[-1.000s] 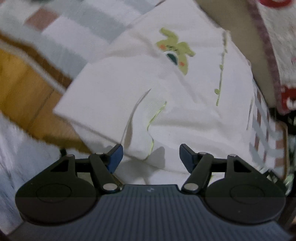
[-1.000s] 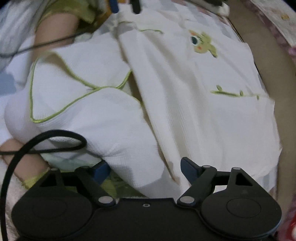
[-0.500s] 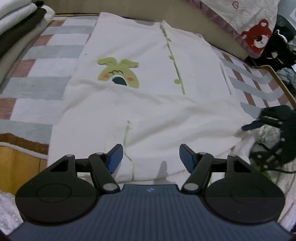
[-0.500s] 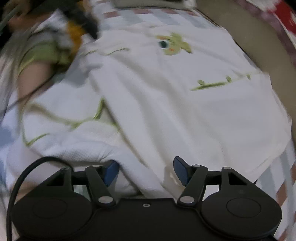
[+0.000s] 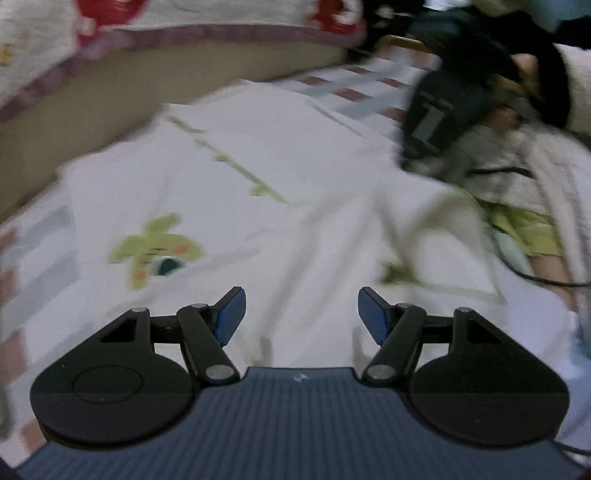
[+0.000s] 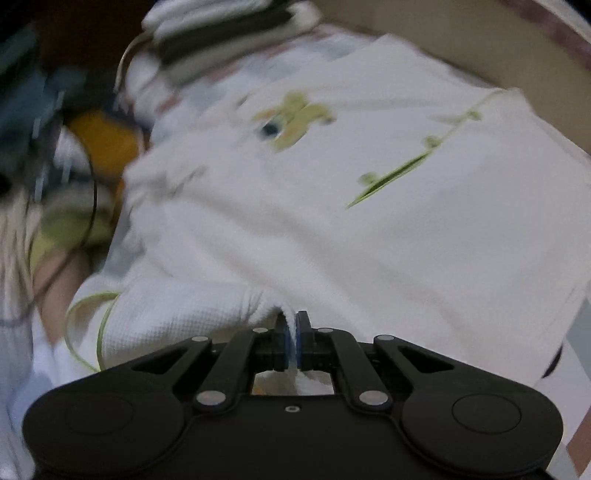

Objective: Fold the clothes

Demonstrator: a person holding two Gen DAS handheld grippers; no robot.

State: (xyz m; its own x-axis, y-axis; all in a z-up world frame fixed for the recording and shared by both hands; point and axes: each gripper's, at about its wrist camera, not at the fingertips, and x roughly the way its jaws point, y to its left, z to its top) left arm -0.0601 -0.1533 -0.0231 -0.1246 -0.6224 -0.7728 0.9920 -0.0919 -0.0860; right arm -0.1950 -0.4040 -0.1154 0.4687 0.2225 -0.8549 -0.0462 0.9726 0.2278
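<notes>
A striped mat point(image 5: 354, 94) is spread below a tan wall, with folded clothes stacked point(image 6: 221, 26) at its far left. The white garment point(image 6: 369, 229) is laid flat across it. The left gripper point(image 5: 301, 314) is held spread above the cloth, gripping nothing. The right gripper point(image 6: 293, 338) is clamped on the garment's near edge.

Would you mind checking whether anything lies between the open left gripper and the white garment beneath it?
Nothing visible does: the left gripper hangs open directly over bare white garment, with only fabric between its fingers.

Dim indoor light, heavy motion blur, fisheye-curved edges
</notes>
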